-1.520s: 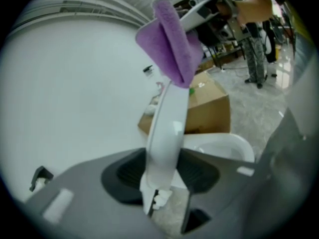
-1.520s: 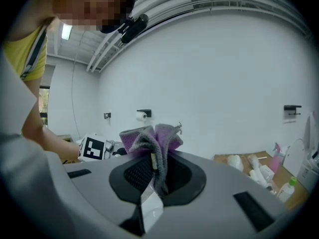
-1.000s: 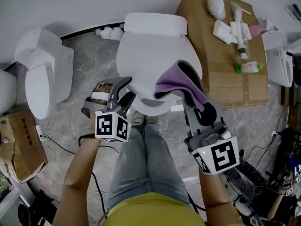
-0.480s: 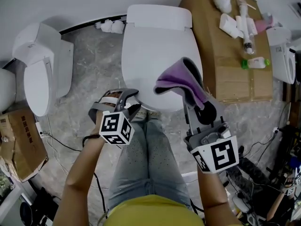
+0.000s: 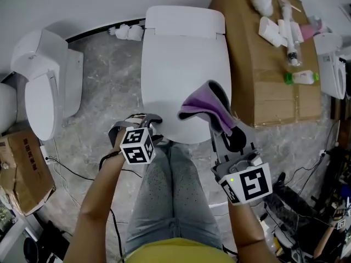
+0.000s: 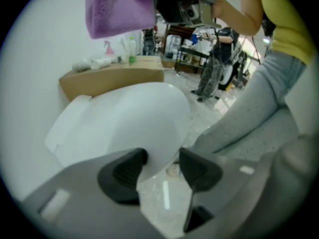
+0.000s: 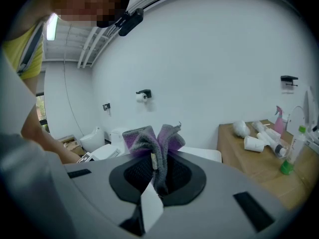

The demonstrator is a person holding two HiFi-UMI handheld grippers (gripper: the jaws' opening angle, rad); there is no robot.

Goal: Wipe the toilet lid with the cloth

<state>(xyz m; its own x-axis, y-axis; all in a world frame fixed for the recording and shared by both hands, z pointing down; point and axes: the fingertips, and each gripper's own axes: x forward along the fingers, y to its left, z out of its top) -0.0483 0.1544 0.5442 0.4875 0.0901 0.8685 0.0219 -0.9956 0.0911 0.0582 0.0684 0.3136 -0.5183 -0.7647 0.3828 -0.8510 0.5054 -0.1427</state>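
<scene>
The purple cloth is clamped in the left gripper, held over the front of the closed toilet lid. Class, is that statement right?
No. The purple cloth is clamped in the right gripper, not the left, as the right gripper view shows. The left gripper, whose jaws have just been opening, grips nothing. The cloth is indeed over the front of the closed toilet lid.

— Where are we, a bathroom?
— Not a home one, we think. It looks more like a test room. We count three on one stone-patterned floor (image 5: 104,81): a middle toilet (image 5: 184,64), a left toilet (image 5: 46,81) and a right toilet (image 5: 332,64).
— What else?
— A cardboard box (image 5: 263,75) carrying bottles (image 5: 300,77), loose cables (image 5: 70,167), and a paper-roll holder (image 7: 143,94) on a bare wall.
</scene>
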